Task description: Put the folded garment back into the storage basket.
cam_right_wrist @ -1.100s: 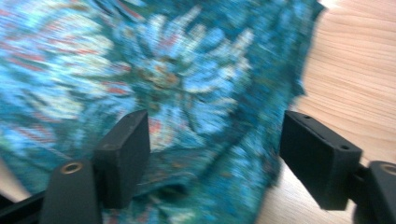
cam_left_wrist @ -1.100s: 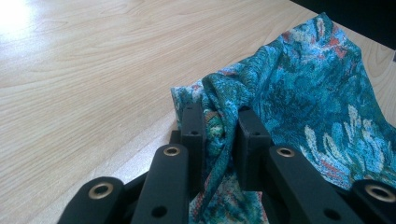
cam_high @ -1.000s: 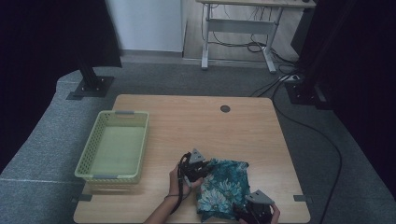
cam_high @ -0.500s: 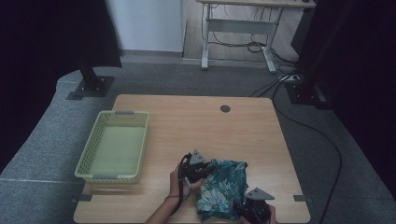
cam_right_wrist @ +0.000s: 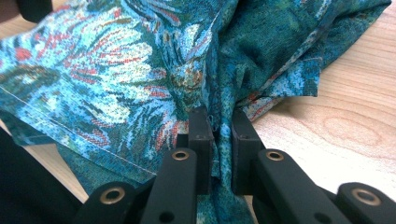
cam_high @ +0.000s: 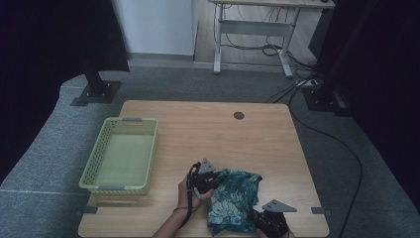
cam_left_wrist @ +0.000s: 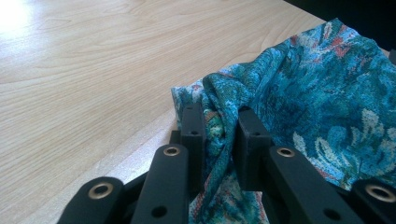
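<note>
Teal floral cloth (cam_high: 233,198), crumpled at the near edge of the wooden table (cam_high: 208,129), right of the yellow-green basket (cam_high: 121,156) and well apart from it. On its left side, pinched in the left gripper (cam_left_wrist: 219,128), jaws narrowed on a thin ridge of fabric; likely to slip free if pulled sideways, given so small a bite. In the middle, bunched folds and a loose hem, prone to dragging on the tabletop and to snagging when lifted. On its right side, clamped in the right gripper (cam_right_wrist: 218,123), jaws nearly together on a gathered fold near the table's front edge; may slide off the edge if released carelessly. Woven, thin and limp, printed with pale flowers and red flecks on blue-green.
</note>
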